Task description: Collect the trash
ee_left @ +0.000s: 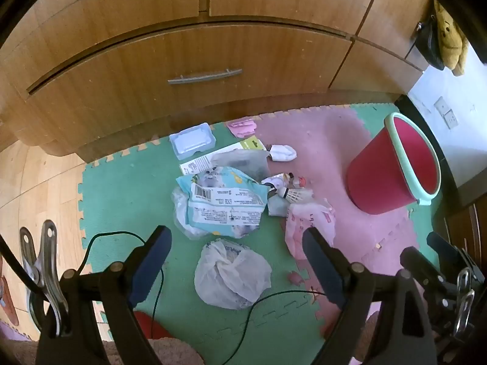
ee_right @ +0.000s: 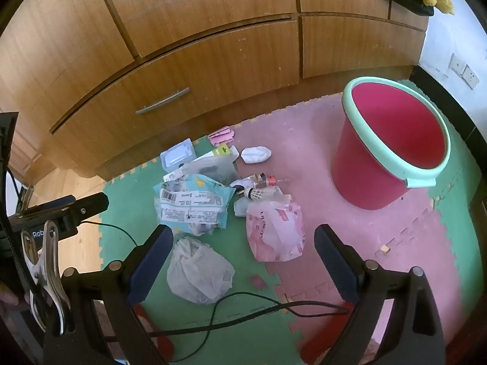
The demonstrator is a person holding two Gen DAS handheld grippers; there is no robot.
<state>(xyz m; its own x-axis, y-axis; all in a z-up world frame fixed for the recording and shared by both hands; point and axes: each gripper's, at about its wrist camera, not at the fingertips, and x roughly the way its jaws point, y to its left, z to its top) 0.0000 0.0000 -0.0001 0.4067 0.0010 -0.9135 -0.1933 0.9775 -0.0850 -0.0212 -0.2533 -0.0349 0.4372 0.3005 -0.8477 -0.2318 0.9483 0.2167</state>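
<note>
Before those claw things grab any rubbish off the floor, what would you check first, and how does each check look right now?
1. Left gripper open, nothing held: ok.
2. Right gripper open, nothing held: ok.
3. Red plastic bucket with mint-green rim upright, mouth unobstructed: ok.
4. Crumpled white plastic bag nearest, nothing on top: ok.
5. Thin black cable lies beside that bag, snag risk: not ok.
6. Pink crumpled wrapper has anything inside: cannot tell.
</note>
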